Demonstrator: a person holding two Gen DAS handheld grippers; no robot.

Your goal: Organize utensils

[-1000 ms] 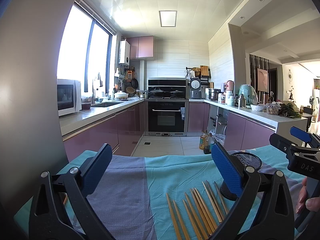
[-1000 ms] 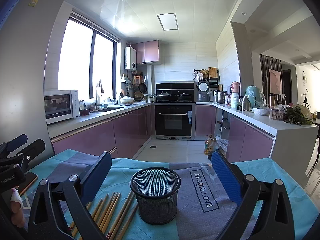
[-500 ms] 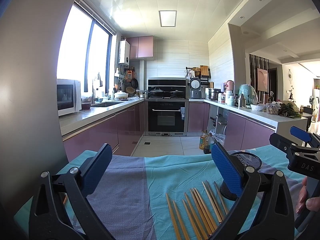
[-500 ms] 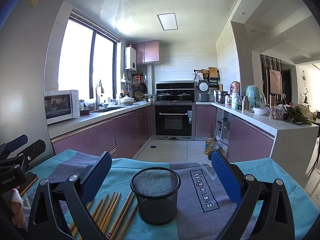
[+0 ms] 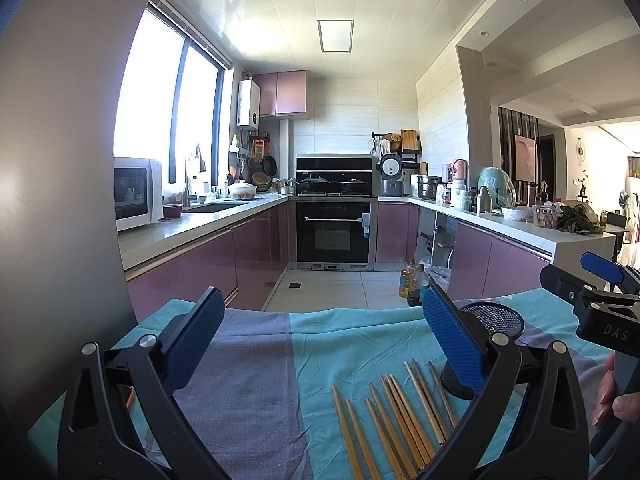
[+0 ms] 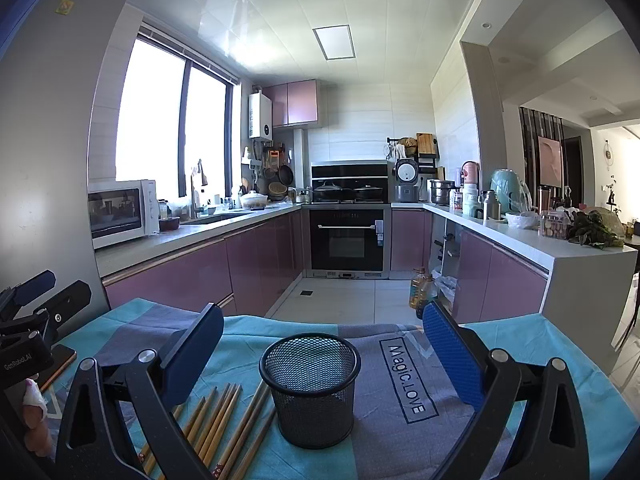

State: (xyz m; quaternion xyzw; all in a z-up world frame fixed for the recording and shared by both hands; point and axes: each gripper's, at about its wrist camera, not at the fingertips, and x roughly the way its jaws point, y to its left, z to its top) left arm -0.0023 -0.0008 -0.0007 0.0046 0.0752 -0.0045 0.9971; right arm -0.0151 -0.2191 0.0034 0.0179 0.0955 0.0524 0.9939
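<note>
Several wooden chopsticks [image 5: 394, 420] lie side by side on a teal and grey cloth [image 5: 256, 384]; they also show in the right wrist view, chopsticks [image 6: 224, 420]. A black mesh cup [image 6: 310, 388] stands upright just right of them, empty, mesh cup [image 5: 494, 320]. My left gripper [image 5: 320, 332] hovers open above the cloth, the chopsticks below its right finger. My right gripper [image 6: 322, 346] is open, with the cup between and beyond its fingers. Each gripper shows in the other's view at the edge.
The cloth-covered table ends at a tiled kitchen floor [image 6: 344, 300]. Purple cabinets and counters run along both sides, an oven [image 5: 334, 232] at the back. A phone-like flat object [image 6: 60, 362] lies at the cloth's left edge. A grey wall [image 5: 52, 200] stands close on the left.
</note>
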